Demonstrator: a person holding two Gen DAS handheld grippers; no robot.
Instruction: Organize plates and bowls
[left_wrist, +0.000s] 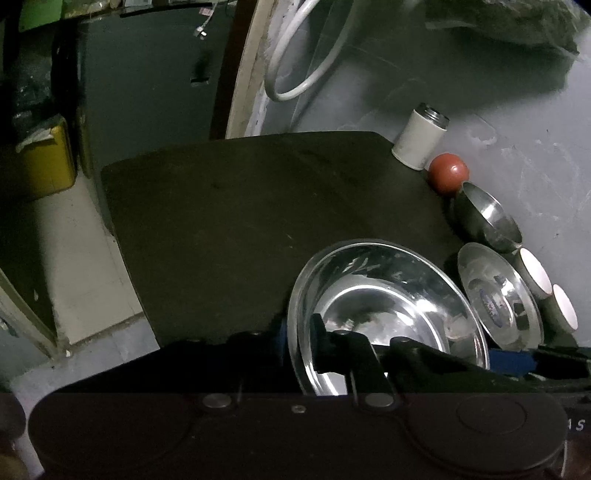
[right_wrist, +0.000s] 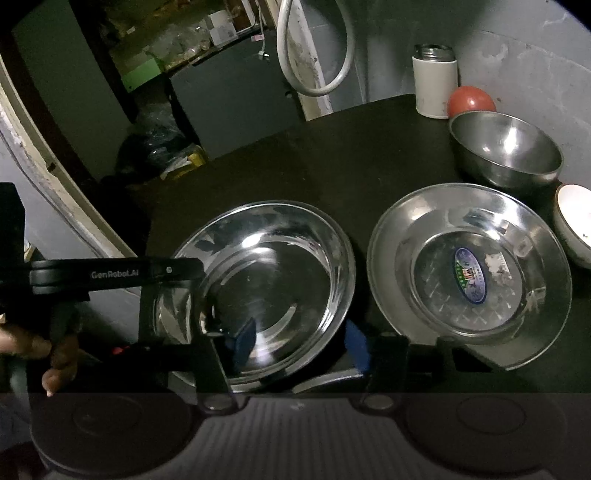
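Holding now: the left tongs (left_wrist: 301, 332) are pinched on the left edge of the shiny plate (right_wrist: 266, 266), one finger inside and one outside.
Right tongs (right_wrist: 299, 343): wide apart, with the plate's near edge between the two blue pads; they are not squeezing it.
Where the plate is: on or just above the dark tabletop (right_wrist: 332, 147); I cannot tell which. It is just beside the sticker plate (right_wrist: 472, 269).
Others: a steel bowl (right_wrist: 506, 147) and a white bowl (right_wrist: 576, 225) sit at the right side.
Step, I think: putting the shiny plate onto the sticker plate.
How to do it well: keep the pinch tight, because steel is slippery. Keep the plate flat, lift it over the other plate's edge, then lower it slowly to the middle.
Watch out: do not bump the white bowl.
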